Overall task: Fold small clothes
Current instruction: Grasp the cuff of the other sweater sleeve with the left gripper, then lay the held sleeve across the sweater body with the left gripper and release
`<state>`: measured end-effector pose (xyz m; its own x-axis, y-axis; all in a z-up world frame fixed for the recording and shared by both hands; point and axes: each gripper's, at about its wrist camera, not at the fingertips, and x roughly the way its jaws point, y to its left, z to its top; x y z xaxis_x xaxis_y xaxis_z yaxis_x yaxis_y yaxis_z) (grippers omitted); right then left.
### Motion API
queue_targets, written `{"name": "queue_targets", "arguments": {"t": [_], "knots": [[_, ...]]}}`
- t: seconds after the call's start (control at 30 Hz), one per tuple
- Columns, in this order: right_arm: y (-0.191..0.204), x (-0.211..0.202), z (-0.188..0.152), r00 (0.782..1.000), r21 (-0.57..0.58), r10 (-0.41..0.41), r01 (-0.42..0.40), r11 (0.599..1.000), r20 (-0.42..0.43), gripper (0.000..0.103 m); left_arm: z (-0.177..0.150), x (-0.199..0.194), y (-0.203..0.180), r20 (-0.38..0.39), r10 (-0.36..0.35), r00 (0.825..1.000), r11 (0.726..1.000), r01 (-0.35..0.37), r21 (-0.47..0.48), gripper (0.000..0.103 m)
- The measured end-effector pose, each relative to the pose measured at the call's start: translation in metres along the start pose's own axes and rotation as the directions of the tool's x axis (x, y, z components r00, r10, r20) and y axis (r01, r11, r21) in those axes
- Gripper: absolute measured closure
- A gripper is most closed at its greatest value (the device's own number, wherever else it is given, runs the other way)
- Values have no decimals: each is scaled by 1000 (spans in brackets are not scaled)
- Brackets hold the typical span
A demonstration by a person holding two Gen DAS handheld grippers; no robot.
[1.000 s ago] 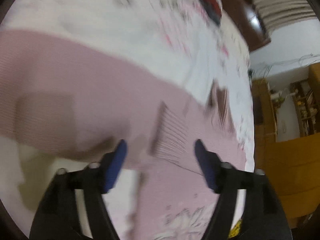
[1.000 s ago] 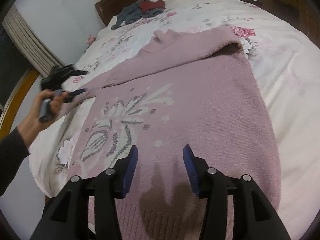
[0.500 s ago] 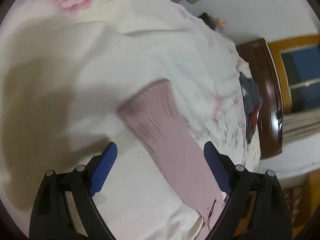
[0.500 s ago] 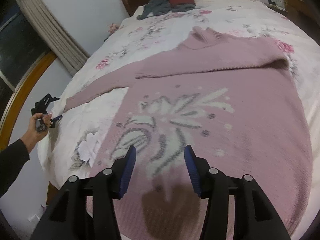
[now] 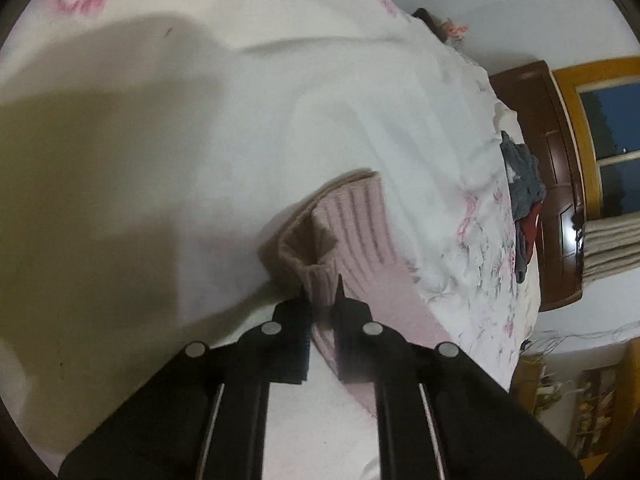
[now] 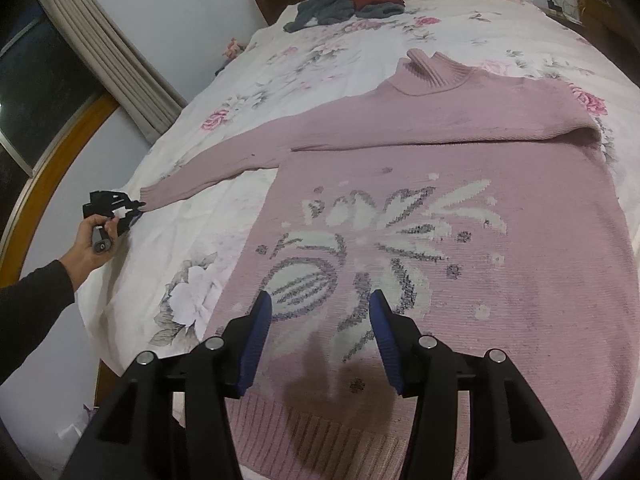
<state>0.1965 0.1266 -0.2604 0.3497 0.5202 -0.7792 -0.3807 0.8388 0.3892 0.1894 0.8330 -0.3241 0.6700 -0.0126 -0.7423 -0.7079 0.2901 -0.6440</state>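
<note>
Ahead of and beneath both tools, a bed [image 6: 304, 60] under a white floral bedspread. Spread flat over it, directly below and ahead of the right hand-held gripper [image 6: 318, 312], a pink knitted sweater [image 6: 500, 184] with a white-and-grey flower pattern on the chest, turtleneck collar pointing away toward the headboard, ribbed hem nearest the camera, one sleeve folded across the upper chest, the other sleeve [image 6: 224, 160] stretched out to the left as far as the left hand-held gripper [image 6: 134, 208]. Far beyond the collar, near the headboard, a heap of grey and red clothes [image 6: 348, 0]. Well off to the left of the right tool, a hand [image 6: 90, 246] in a dark sleeve holding the left tool at the bed's edge. Right hand-held gripper: blue-padded fingers spread wide, holding nothing, poised above the sweater's lower front. Left hand-held gripper [image 5: 322, 292]: fingers closed to a narrow gap, pinching the ribbed sleeve cuff [image 5: 352, 220], the cuff edge bunched and lifted slightly off the bedspread just ahead of the tips.
</note>
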Motion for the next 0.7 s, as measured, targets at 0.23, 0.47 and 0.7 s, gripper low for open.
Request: {"name": "queue_targets", "arguments": {"t": [0.23,0.47,0.7], "knots": [[-10,-11,10,999,36,37,-38,999,23,52,-32,-40,-133,-4,-140,990,947,135,292,97],[-34,-41,17,995,95,51,-58,994,81,52,-133,-34,-279,-147,-258,955,804,296,515,97],[-70,-71,22,988,148,15,-38,988,155,49,-284,39,-351,-338,-184,923,676,369,638,97]]}}
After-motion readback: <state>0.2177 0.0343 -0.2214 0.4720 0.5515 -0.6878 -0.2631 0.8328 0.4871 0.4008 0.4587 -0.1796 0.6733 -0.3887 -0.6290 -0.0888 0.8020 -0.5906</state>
